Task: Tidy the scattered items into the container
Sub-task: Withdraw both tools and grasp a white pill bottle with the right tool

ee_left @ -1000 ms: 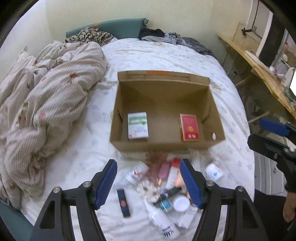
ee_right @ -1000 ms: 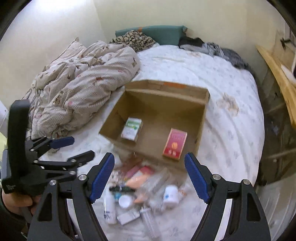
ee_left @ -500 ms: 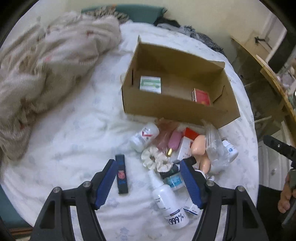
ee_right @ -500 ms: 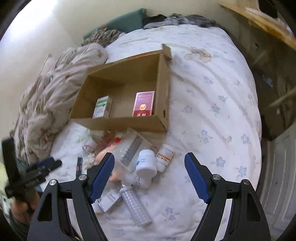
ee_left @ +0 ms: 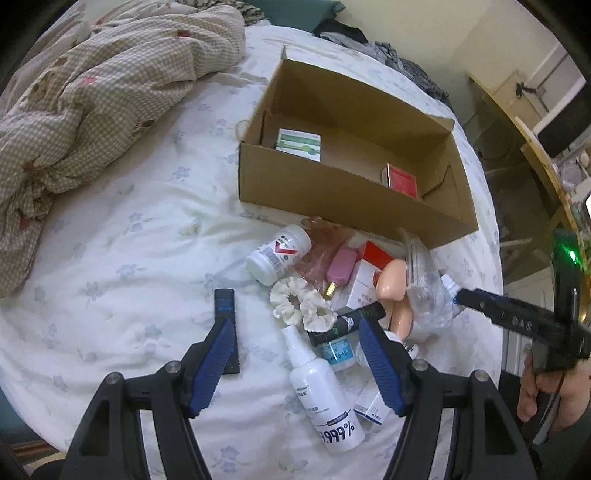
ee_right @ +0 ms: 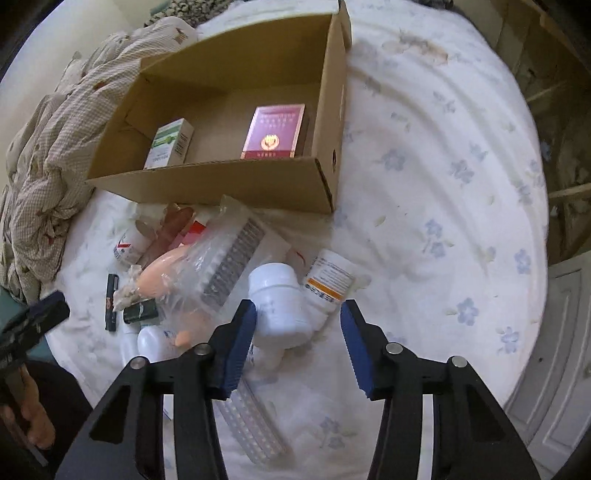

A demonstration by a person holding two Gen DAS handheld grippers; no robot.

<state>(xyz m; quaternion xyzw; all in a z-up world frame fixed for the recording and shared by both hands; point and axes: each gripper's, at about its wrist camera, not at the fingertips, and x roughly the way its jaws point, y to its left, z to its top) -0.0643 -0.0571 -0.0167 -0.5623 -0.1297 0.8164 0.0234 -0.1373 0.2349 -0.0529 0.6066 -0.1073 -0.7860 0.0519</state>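
My right gripper (ee_right: 297,332), jaws apart, straddles a white bottle (ee_right: 279,302) for pickup. My left gripper (ee_left: 295,363), also apart, hovers above a spray bottle (ee_left: 321,391); the box (ee_left: 332,192) lies ahead.

White floral-print bed sheet (ee_left: 122,236), crumpled beige checked quilt (ee_left: 92,92) at left; pale cream wall (ee_left: 424,26) behind (wooden desk (ee_left: 535,147) right).

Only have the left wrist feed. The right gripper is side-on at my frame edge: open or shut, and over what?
Observer: Open. The right gripper brackets a white bottle lying on its side, not yet clamped.
Operator: Anything crowding it?
Observer: An orange-labelled bottle lies against the white one, also between the fingers.
Operator: Room in the box?
Observer: The red box lies flat, face up, by the right wall of the cardboard box; bare floor separates it from the green box.
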